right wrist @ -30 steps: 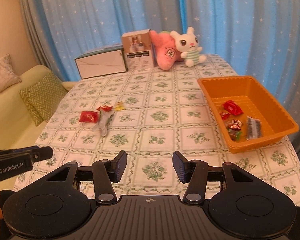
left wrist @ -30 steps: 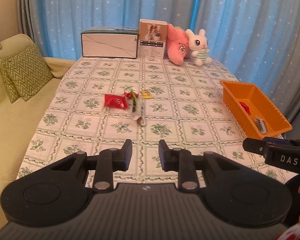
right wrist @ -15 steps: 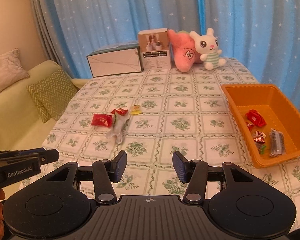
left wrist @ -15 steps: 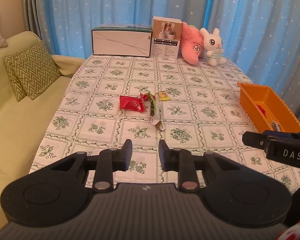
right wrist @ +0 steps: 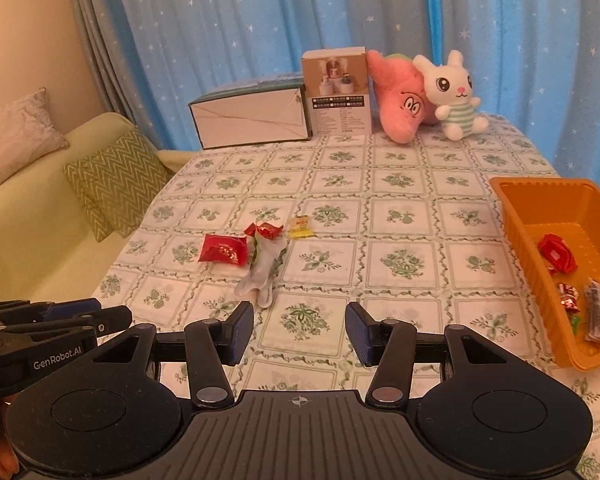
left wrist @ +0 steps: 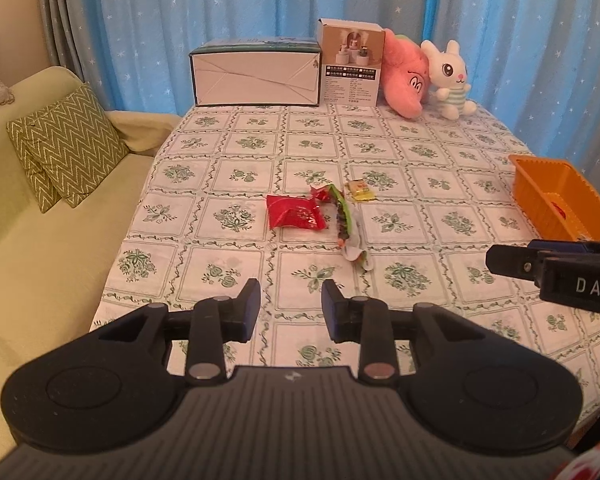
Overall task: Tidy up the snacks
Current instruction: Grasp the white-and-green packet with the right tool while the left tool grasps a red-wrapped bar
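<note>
Loose snacks lie mid-table: a red packet (left wrist: 295,217) (right wrist: 223,249), a small red candy (left wrist: 320,192) (right wrist: 269,230), a yellow candy (left wrist: 360,191) (right wrist: 300,227) and a long pale wrapper (left wrist: 350,236) (right wrist: 263,272). An orange basket (left wrist: 540,186) (right wrist: 518,232) at the right holds several snacks, among them a red one (right wrist: 557,253). My left gripper (left wrist: 291,312) is open and empty, short of the pile. My right gripper (right wrist: 299,334) is open and empty, near the wrapper's end.
At the table's far end stand a white box (left wrist: 256,74), a tall carton (left wrist: 350,66), a pink plush (left wrist: 404,76) and a white bunny (left wrist: 448,78). A green sofa with a zigzag cushion (left wrist: 66,140) runs along the left edge.
Both grippers have swung left and come closer to the snack pile. The basket has slid toward the right edge of both views. The jaws stay open.
</note>
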{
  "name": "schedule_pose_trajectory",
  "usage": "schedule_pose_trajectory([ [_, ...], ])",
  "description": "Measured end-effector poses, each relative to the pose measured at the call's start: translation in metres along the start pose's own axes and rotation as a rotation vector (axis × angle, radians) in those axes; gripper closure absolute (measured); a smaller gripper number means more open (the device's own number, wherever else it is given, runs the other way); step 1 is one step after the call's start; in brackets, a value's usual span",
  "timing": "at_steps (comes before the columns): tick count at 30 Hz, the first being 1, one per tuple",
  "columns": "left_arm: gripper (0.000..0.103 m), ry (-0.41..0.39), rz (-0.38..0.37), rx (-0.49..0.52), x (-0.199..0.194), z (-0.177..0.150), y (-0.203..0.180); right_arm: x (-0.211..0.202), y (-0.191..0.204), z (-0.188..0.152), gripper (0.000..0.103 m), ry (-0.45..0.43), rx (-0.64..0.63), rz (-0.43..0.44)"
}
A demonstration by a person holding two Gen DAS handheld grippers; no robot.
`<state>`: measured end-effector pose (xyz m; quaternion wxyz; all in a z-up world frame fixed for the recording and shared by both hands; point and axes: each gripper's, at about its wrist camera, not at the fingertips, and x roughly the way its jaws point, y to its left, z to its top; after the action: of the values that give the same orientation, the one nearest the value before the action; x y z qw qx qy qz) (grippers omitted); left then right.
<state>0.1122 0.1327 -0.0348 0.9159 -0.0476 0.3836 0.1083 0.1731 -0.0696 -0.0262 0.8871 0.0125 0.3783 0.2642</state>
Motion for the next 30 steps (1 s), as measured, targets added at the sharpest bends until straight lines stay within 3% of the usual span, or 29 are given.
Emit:
schedule_pose_trajectory([
  [13, 0.058, -0.011, 0.001, 0.048, 0.087, 0.030, 0.032, 0.095, 0.009, 0.017, 0.052, 0.049, 0.009, 0.055],
  [19, 0.058, 0.004, -0.042, 0.023, 0.123, 0.042, 0.049, 0.140, 0.011, 0.018, 0.052, 0.078, 0.017, 0.085],
  [29, 0.058, -0.006, -0.075, 0.077, 0.145, 0.054, 0.057, 0.192, 0.019, 0.022, 0.053, 0.105, 0.017, 0.079],
  [30, 0.058, -0.002, -0.083, 0.078, 0.147, 0.054, 0.057, 0.196, 0.021, 0.022, 0.057, 0.109, 0.008, 0.071],
])
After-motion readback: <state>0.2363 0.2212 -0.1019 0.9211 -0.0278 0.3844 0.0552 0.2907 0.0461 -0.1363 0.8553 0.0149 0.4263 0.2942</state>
